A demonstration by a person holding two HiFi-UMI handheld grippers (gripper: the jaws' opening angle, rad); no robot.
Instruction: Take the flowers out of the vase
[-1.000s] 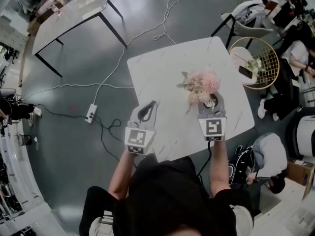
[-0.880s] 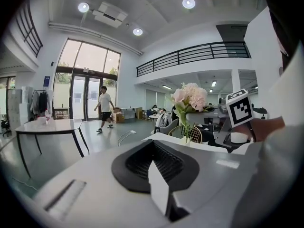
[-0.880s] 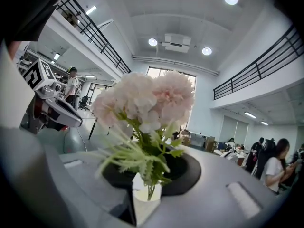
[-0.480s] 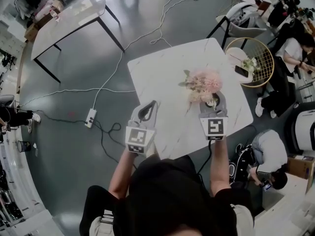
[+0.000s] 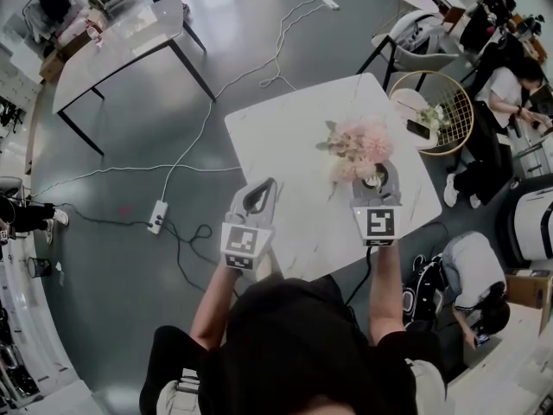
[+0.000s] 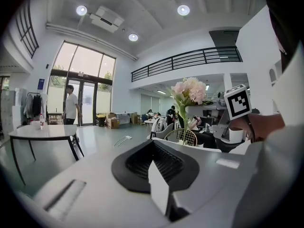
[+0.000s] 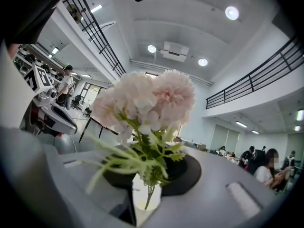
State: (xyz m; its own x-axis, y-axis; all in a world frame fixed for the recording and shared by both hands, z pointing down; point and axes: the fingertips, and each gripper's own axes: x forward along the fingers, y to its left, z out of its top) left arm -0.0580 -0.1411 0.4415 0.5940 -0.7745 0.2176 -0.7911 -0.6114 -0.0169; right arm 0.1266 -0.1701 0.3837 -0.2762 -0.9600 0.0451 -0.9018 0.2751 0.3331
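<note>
Over a white table (image 5: 276,137), flowers (image 5: 361,141) were clamped at the stems by the right gripper (image 5: 377,173), removal judged underway; the left gripper (image 5: 264,188) was shut, empty.

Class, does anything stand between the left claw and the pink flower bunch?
Nothing visible does: only bare white marble tabletop separates the left claw from the pink artificial flower bunch, whose green stems the right claw grips.
</note>
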